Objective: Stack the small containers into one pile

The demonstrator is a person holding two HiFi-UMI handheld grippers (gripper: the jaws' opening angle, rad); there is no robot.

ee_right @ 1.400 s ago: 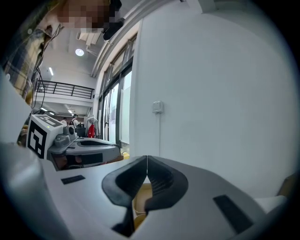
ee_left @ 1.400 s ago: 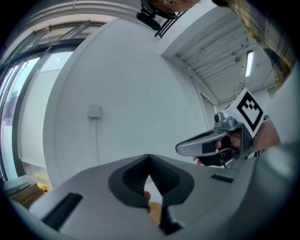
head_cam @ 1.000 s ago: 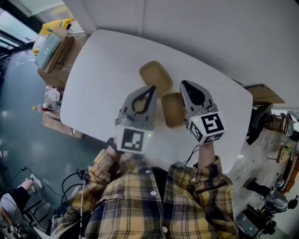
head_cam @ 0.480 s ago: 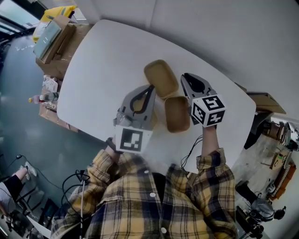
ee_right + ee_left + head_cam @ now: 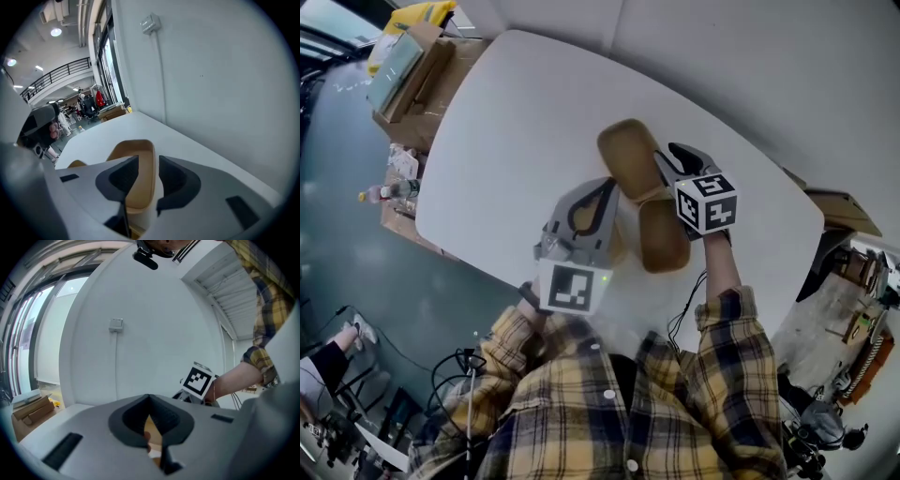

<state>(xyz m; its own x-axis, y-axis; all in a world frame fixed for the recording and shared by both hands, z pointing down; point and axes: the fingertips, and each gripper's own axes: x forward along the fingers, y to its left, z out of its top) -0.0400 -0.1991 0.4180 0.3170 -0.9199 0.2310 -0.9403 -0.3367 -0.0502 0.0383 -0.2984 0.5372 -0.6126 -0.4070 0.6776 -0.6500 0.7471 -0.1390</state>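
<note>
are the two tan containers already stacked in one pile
No, the far tan oval container and the near tan oval container lie side by side on the white table.

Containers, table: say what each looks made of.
Far container and near container: probably moulded paper pulp or fibre, going by the matte tan surface, soft rounded rims and lack of gloss. Table: smooth white top with a faint sheen, likely laminate or painted board; cannot tell which.
</note>
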